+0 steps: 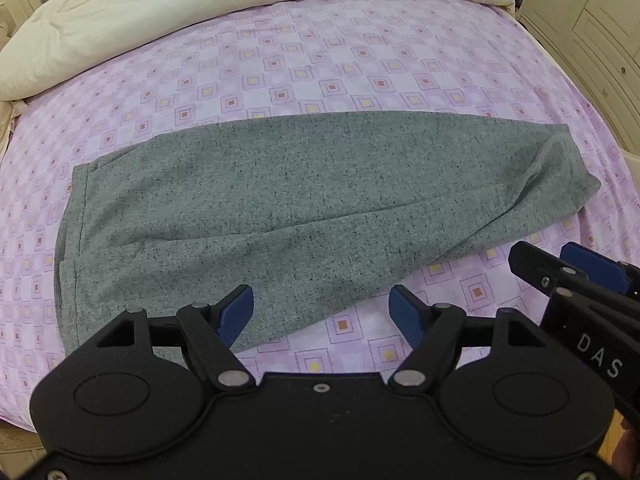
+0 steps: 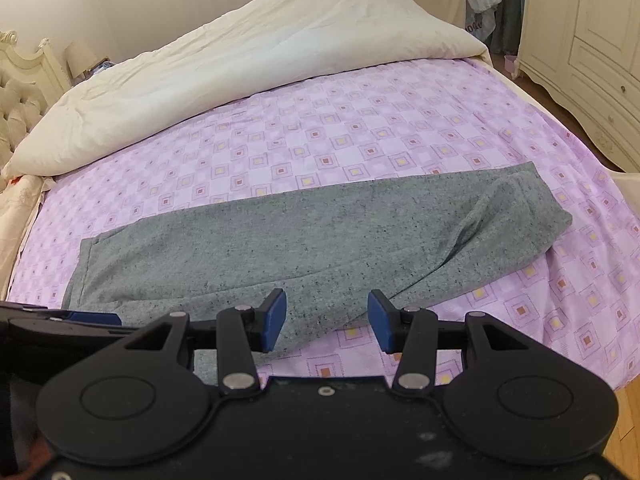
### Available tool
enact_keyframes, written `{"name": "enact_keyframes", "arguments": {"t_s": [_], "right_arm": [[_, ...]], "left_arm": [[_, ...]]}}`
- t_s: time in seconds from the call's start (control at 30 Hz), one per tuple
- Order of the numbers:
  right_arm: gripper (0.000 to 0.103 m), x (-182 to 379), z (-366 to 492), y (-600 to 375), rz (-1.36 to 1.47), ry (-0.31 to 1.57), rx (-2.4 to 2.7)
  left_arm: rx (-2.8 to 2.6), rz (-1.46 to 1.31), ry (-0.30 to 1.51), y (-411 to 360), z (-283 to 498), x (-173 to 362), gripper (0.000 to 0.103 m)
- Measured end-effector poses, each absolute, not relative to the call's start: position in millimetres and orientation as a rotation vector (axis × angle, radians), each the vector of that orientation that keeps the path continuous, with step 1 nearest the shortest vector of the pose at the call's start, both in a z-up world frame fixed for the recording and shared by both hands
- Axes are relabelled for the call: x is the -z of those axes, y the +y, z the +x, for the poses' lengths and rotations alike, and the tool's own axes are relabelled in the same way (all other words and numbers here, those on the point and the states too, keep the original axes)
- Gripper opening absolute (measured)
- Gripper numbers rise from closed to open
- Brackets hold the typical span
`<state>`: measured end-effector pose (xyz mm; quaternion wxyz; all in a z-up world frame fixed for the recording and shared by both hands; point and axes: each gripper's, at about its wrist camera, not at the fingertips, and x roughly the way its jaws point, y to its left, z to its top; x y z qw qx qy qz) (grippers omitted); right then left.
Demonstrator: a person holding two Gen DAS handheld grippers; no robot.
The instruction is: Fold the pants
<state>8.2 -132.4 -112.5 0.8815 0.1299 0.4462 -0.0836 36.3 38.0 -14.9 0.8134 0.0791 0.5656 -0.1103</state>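
- Your grey speckled pants [image 1: 304,196] are lying across the bed [image 1: 360,60], on its pink checked sheet, legs stacked together, with the right end rumpled.
- Your left tongs [image 1: 322,316] and right tongs [image 2: 327,320] are both hanging open, gripping nothing, over the pants' near edge.
- The tongs' black bodies are hiding that edge.
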Motion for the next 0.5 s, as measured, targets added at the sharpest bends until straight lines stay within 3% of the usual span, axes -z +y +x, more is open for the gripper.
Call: {"name": "enact_keyframes", "arguments": {"t_s": [0.5], "right_arm": [[0.048, 135.9, 23.7, -225.2, 0.326, 0.968, 0.125]], "left_arm": [[0.238, 0.201, 1.214, -42.7, 40.3, 21.5, 0.076]]}}
